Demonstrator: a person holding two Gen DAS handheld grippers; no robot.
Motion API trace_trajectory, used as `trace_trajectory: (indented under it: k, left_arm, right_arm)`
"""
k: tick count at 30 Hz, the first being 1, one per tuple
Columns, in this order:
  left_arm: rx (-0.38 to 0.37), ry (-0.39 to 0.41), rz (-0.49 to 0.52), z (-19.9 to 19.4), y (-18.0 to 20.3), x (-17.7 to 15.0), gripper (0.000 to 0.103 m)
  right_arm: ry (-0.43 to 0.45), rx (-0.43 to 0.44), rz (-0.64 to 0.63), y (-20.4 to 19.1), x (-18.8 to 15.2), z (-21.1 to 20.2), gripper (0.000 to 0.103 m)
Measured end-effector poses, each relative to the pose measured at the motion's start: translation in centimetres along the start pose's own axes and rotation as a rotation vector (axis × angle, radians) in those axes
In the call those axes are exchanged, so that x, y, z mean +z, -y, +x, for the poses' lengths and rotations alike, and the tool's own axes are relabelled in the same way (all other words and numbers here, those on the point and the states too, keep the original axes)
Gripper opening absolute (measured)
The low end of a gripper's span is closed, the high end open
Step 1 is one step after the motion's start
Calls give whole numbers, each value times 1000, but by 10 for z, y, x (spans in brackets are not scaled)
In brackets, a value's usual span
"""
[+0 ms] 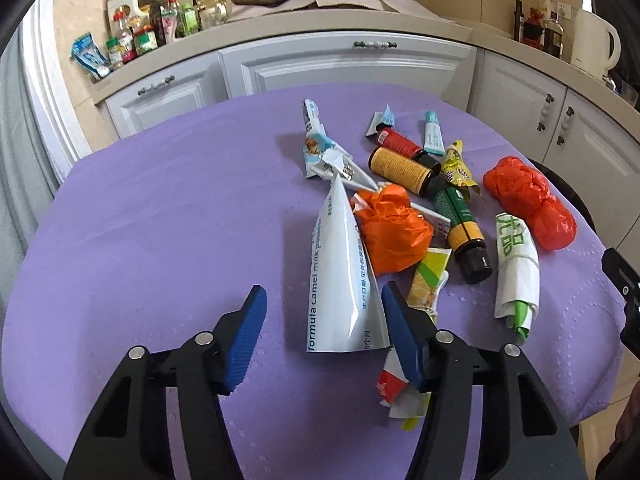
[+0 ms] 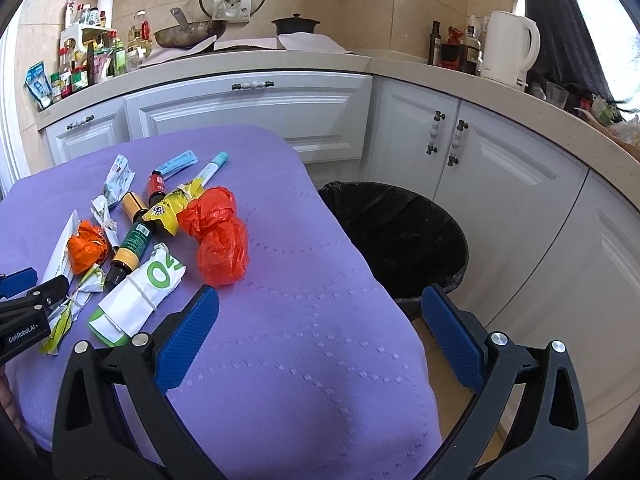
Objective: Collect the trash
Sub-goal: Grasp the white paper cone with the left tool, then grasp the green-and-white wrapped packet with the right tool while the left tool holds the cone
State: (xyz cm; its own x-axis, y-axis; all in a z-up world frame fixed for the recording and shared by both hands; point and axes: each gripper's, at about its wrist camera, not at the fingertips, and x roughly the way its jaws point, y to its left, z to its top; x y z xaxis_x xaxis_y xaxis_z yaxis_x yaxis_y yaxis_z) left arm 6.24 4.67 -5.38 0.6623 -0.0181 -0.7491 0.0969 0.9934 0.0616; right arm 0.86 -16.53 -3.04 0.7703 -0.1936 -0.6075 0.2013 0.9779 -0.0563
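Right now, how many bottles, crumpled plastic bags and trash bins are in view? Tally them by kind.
Bottles: 3 (red-label bottle, yellow-label bottle, green-label bottle)
Crumpled plastic bags: 2 (orange bag, red bag)
Trash bin: 1
Total: 6

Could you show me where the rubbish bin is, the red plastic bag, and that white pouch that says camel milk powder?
rubbish bin point(image 2: 404, 236): right wrist view, on the black liner inside.
red plastic bag point(image 2: 218, 240): right wrist view, on its crumpled middle.
white pouch point(image 1: 340, 276): left wrist view, on its white face, between the open claw's fingers.
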Motion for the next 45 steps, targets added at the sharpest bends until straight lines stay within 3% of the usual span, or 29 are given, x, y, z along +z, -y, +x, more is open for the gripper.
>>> trace_trajectory:
  k: [2, 6, 12, 27, 31, 36, 40, 45]
  left_arm:
    - [-16, -14, 8, 3, -1, 0, 44]
    - [-46, -26, 14, 8, -3, 0, 28]
    - [-52, 3, 41, 4, -4, -1, 14]
    - [-40, 29, -50, -12, -53, -17, 9]
    - [-29, 35, -71, -13, -62, -18, 9]
    - [-19, 39, -72, -12, -67, -19, 9]
    - [-16, 37, -69, -11, -67, -20, 9]
    - [-12, 34, -65, -9, -65, -20, 9]
  right_arm:
    - [-4, 0, -3, -1, 0, 1, 99]
    - [-13, 3, -15, -6, 0, 5, 99]
    - [-17, 8, -41, -17, 3, 5, 99]
    - [-22, 106, -116, -73, 4, -5, 98]
    - [-56, 139, -119, -86, 2, 2, 81]
    - [-84, 180, -93, -90, 1, 6, 77]
    - [-109, 236, -61, -86, 1, 7, 65]
    - [-136, 269, -56, -94, 3, 13, 64]
